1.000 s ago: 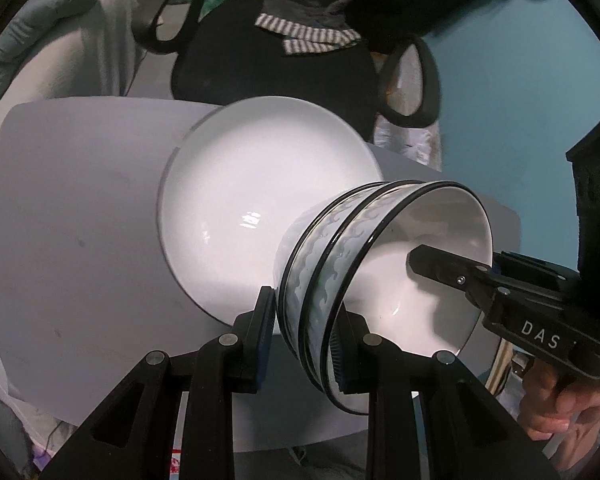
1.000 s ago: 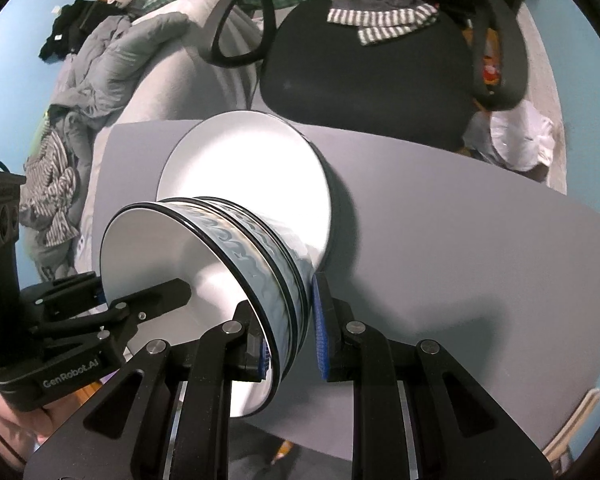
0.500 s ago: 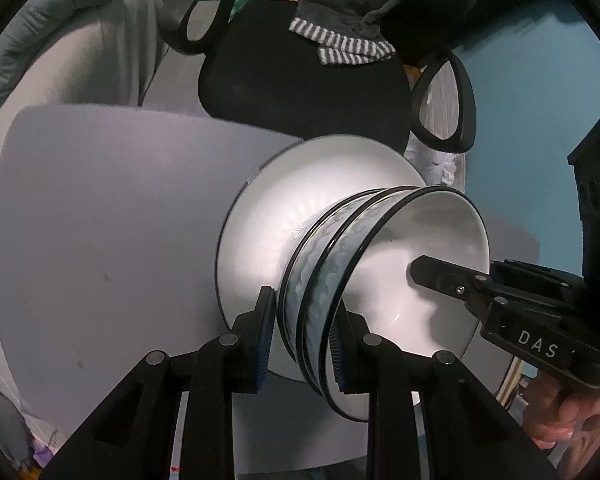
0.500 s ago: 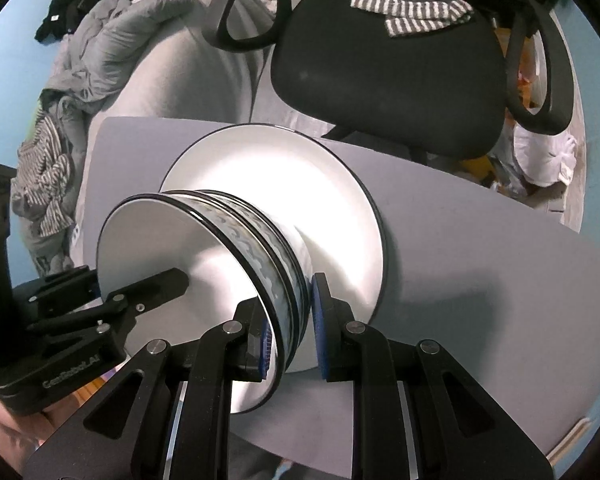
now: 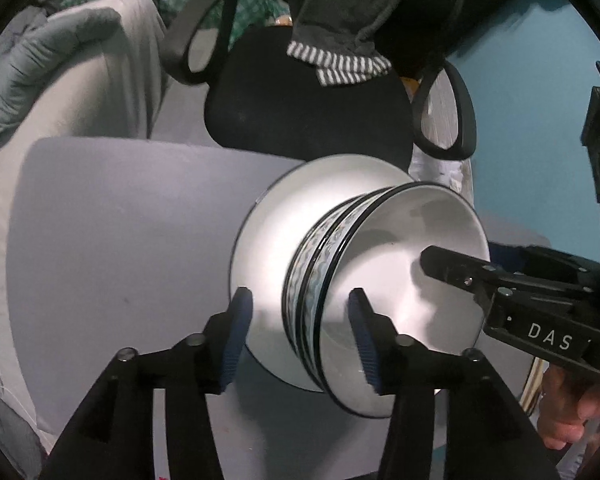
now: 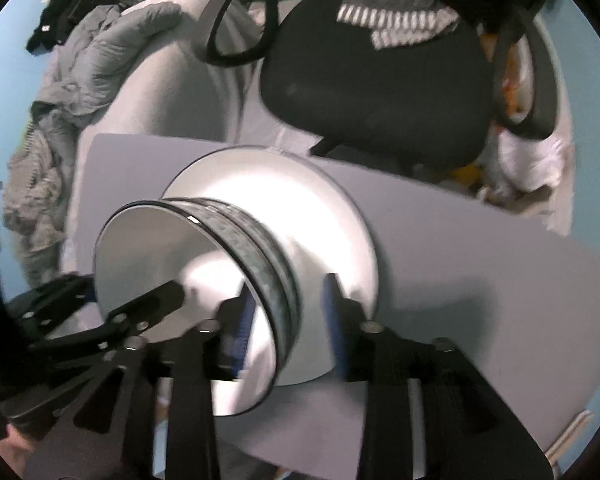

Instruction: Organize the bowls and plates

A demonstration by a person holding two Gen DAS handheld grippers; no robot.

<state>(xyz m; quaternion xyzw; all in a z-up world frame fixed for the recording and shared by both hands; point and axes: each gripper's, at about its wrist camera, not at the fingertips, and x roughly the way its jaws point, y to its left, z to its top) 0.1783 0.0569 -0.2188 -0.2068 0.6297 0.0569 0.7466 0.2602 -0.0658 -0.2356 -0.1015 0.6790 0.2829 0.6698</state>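
Two nested white bowls with a blue wave band and black rims (image 5: 380, 280) stand on a white plate (image 5: 268, 248) on the grey table. My left gripper (image 5: 300, 312) is open, its blue pads either side of the bowls' near rims, apart from them. My right gripper (image 6: 288, 312) is open too, straddling the opposite rim of the same bowls (image 6: 236, 236) over the plate (image 6: 320, 216). The right gripper's finger shows inside the bowl in the left wrist view (image 5: 460, 272). The left gripper shows at the lower left of the right wrist view (image 6: 100, 320).
The grey table (image 5: 112, 240) extends left of the plate, and right of it in the right wrist view (image 6: 480, 280). A black office chair (image 5: 308, 108) with clothes on it stands just behind the table's far edge. A bed with grey bedding (image 6: 100, 64) lies at the far left.
Both grippers were shut on the bowls' rims and carried them onto the plate. Both have now opened, letting go of the bowls, which rest on the plate.
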